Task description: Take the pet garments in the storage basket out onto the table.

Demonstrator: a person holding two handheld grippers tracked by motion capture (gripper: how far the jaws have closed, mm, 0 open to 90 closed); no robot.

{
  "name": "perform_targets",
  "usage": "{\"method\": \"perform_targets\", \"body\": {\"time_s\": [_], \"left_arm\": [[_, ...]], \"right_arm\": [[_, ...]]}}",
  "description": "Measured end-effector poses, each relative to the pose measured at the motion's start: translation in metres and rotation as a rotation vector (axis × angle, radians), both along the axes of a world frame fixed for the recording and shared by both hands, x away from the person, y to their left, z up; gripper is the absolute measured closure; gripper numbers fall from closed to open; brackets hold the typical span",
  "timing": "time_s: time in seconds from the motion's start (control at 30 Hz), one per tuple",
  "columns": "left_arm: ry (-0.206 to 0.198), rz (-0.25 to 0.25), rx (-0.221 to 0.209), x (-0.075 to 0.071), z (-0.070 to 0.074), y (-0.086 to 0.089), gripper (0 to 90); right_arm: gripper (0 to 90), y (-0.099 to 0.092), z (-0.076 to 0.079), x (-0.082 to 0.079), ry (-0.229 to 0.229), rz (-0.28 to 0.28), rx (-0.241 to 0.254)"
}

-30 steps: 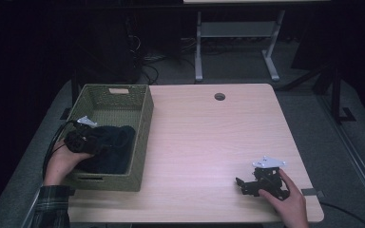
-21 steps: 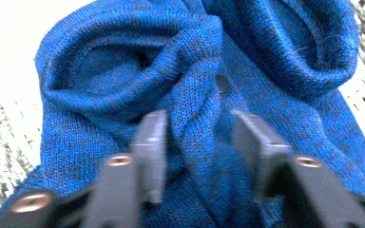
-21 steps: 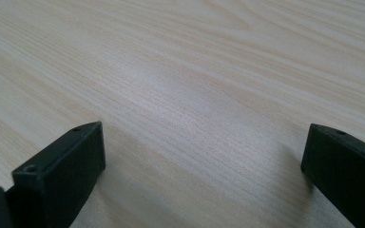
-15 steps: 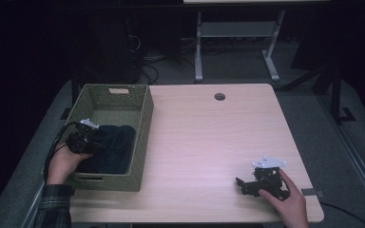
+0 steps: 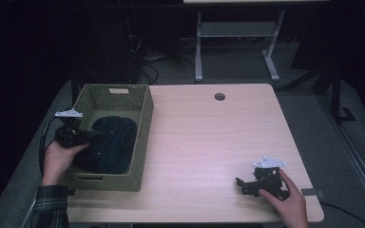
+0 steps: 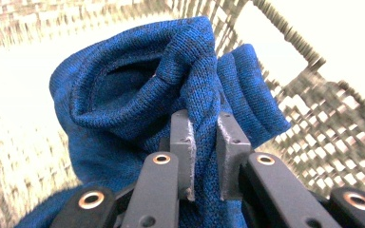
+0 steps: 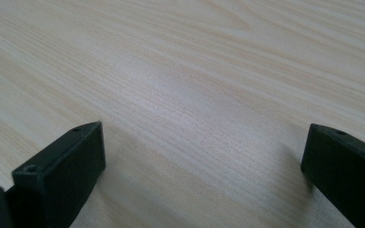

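I am pinching a blue knit garment (image 6: 138, 109) in my left tool (image 6: 204, 142), inside the woven basket (image 5: 142, 137).

My left tool (image 5: 83, 137) is clamping a fold of the knit just inside the basket's left wall, its jaws having just been closing on it. My right tool (image 5: 247, 185) is resting with its jaws wide apart and holding nothing near the front right edge of the pale wooden worktop (image 5: 209, 137), with broad bare wood lying between basket and tool. Dark floor is surrounding the worktop.

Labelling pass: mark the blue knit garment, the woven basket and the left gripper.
blue knit garment (image 6: 123, 99), left gripper view, bunched fold above the jaws.
woven basket (image 5: 145, 121), high view, right wall.
left gripper (image 6: 204, 137), left gripper view, between the fingertips pinching the knit.
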State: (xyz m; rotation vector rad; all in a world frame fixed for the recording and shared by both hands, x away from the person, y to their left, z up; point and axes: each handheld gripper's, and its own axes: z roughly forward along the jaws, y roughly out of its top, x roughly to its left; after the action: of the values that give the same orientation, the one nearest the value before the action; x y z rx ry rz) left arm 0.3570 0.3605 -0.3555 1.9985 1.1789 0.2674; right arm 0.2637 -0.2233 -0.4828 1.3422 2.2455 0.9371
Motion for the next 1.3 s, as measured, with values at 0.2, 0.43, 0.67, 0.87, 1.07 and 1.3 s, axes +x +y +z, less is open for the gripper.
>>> {"method": "perform_targets", "body": {"time_s": [0.2, 0.43, 0.67, 0.87, 1.07, 1.3], "left_arm": [[-0.07, -0.006, -0.057, -0.006, 0.015, 0.0, 79.5], [-0.123, -0.007, -0.091, -0.011, 0.028, -0.001, 79.6], [-0.181, -0.025, -0.116, -0.014, 0.044, -0.008, 79.5], [-0.227, -0.029, -0.146, -0.015, 0.059, -0.015, 79.6], [-0.258, -0.047, -0.159, -0.017, 0.072, -0.024, 79.6], [-0.297, -0.076, -0.184, -0.016, 0.088, -0.038, 79.7]], "right_arm": [[0.4, 0.0, 0.0, 0.0, 0.0, 0.0, 0.0], [0.4, 0.0, 0.0, 0.0, 0.0, 0.0, 0.0], [0.5, 0.0, 0.0, 0.0, 0.0, 0.0, 0.0], [0.5, 0.0, 0.0, 0.0, 0.0, 0.0, 0.001], [0.4, 0.0, 0.0, 0.0, 0.001, 0.0, 0.0], [0.4, 0.0, 0.0, 0.0, 0.0, -0.001, 0.001]]}}
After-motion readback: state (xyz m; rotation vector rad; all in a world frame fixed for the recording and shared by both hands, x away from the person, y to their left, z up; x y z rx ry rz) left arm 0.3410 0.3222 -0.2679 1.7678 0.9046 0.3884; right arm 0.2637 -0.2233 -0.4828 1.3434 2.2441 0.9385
